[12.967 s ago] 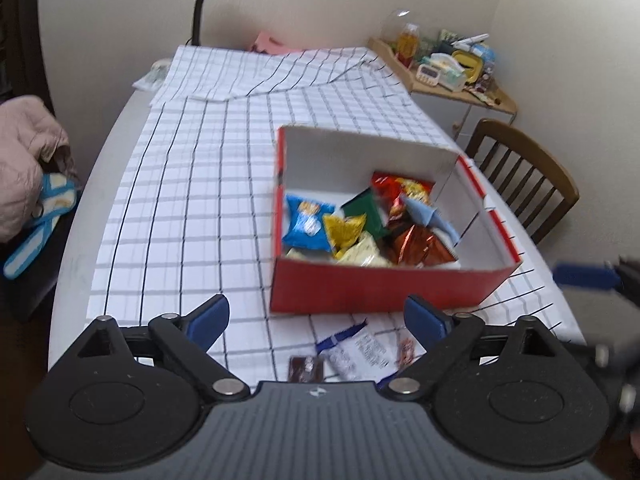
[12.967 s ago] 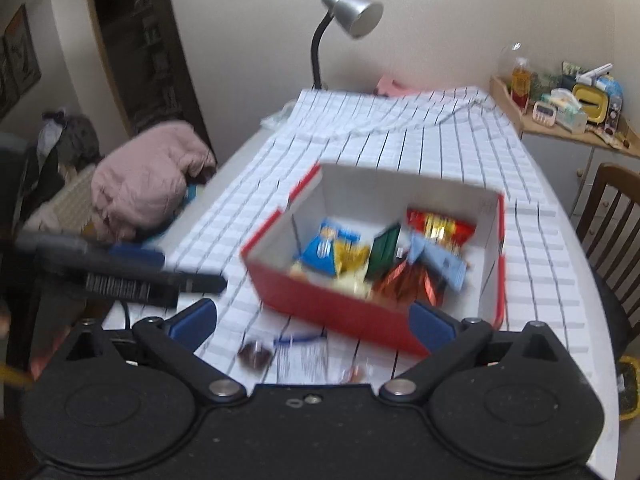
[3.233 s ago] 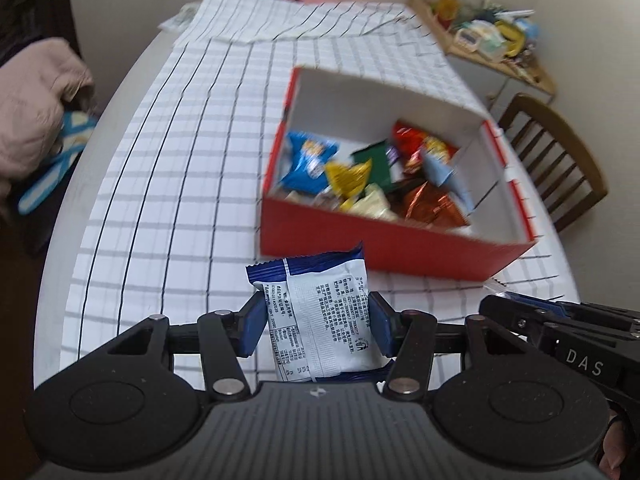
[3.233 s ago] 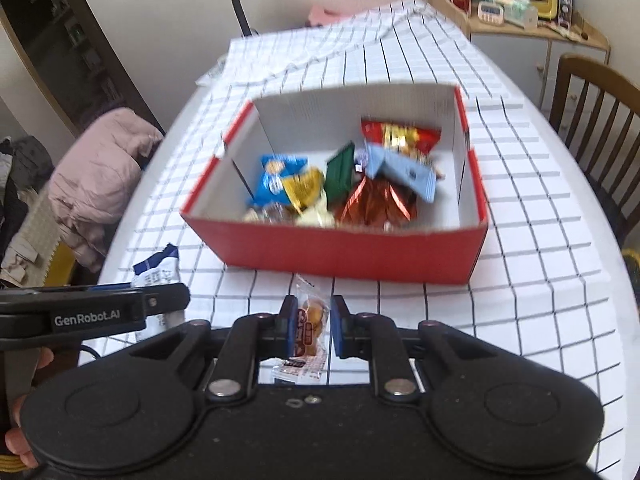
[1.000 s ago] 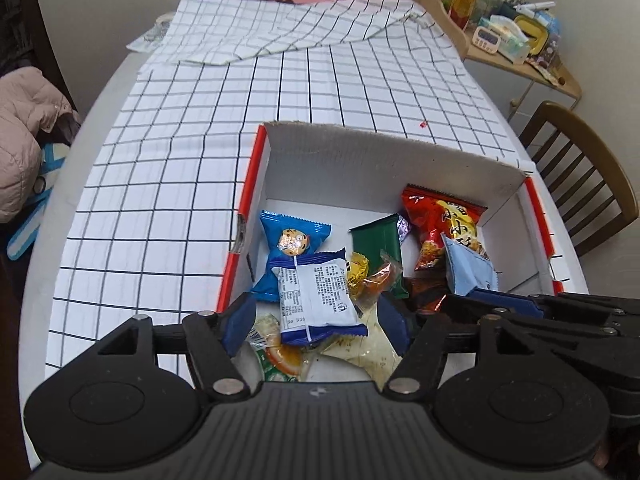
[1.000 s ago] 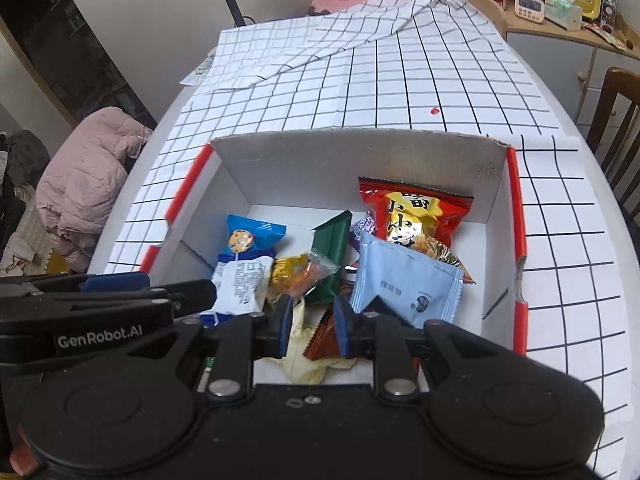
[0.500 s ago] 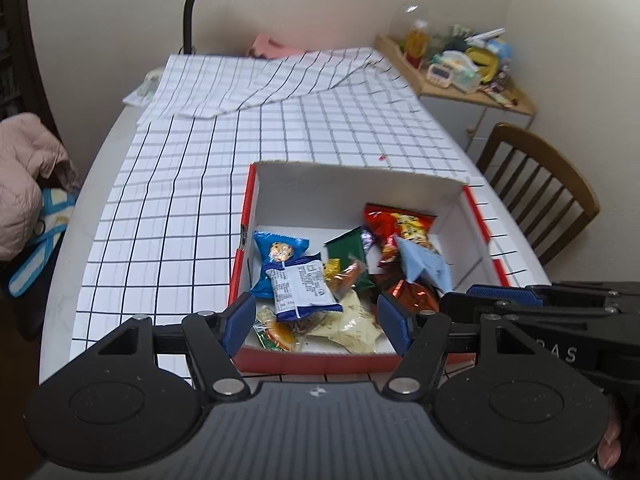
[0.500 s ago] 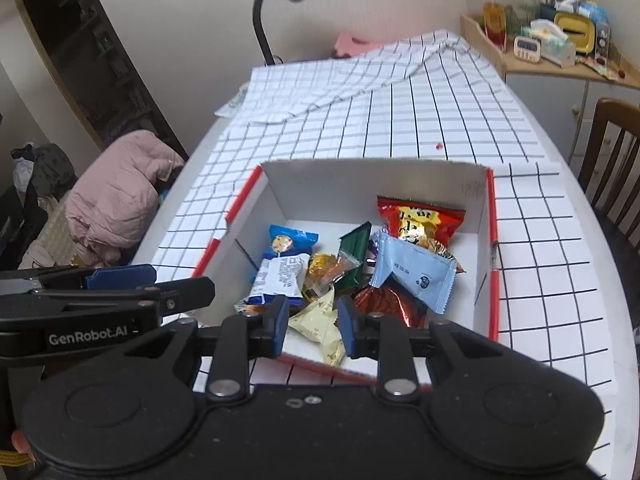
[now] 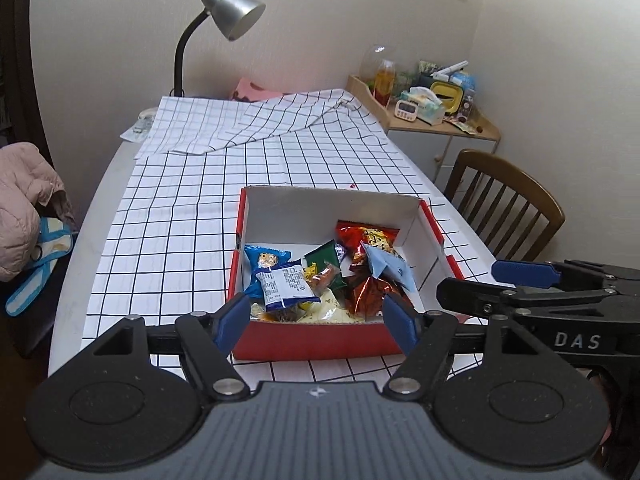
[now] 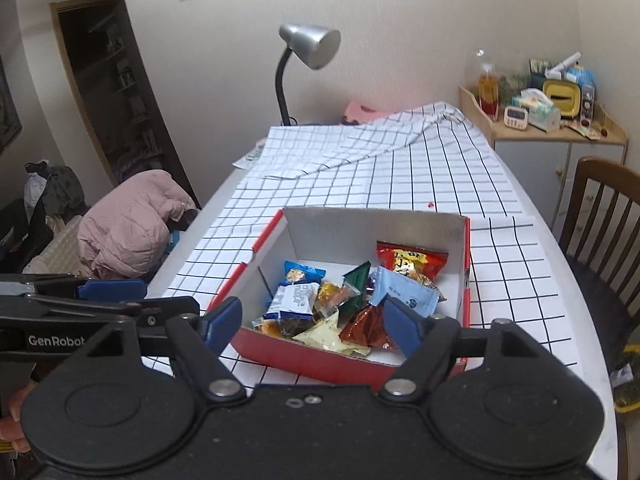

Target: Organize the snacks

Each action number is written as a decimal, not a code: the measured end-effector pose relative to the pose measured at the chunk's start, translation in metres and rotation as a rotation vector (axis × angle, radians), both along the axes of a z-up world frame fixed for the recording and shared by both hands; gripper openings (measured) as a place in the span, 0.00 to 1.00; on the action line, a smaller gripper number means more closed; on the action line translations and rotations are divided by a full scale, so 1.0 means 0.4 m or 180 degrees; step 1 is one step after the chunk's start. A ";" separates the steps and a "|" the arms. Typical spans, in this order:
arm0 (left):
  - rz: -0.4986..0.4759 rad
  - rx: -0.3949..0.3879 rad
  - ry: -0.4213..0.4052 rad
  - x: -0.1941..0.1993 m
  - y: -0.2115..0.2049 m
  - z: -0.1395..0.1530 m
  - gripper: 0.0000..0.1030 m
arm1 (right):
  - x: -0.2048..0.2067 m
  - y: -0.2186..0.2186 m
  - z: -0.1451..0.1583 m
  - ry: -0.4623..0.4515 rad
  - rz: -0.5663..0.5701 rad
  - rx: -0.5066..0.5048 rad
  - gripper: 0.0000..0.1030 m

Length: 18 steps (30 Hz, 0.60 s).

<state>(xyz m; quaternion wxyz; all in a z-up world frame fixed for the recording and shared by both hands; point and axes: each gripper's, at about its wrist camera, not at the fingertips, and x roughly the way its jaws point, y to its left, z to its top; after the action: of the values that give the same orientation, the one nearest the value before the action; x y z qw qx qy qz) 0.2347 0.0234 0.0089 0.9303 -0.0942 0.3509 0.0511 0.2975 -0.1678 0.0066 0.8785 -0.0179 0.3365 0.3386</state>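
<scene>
Your left gripper: matte black plastic arms, blue rubbery pads, fingers spread wide with nothing between them, held above the near edge of the box. Your right gripper: same build, fingers likewise spread apart and holding nothing.

Box: shallow cardboard rectangle, red outside, plain white inside, resting on the table atop a white cloth printed with a thin black grid, folded and rumpled at the far end.

Snacks, all inside the box, heaped loosely toward its near wall: a white-and-blue packet with crimped ends lying on a blue packet; a dark green pouch; a crinkly red bag; a pale blue flat packet; a shiny copper foil wrapper; a cream triangular wrapper.

Behind: a gooseneck lamp with brushed metal shade; a slatted wooden chair; a puffy pink jacket.
</scene>
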 end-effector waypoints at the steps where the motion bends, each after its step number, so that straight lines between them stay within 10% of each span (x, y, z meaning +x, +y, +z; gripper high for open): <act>1: -0.0003 -0.0009 -0.0014 -0.008 -0.001 0.001 0.71 | -0.010 -0.004 0.004 -0.0028 0.0007 0.0017 0.82; 18: 0.0106 0.0086 -0.0200 -0.109 -0.038 0.045 0.99 | -0.158 -0.080 0.074 -0.0478 0.0081 0.0274 1.00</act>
<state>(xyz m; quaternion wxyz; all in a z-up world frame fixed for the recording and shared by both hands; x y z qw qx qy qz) 0.1911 0.0082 0.0269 0.9410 -0.0889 0.3192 0.0684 0.2343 -0.1998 0.0360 0.8969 -0.0097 0.2544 0.3615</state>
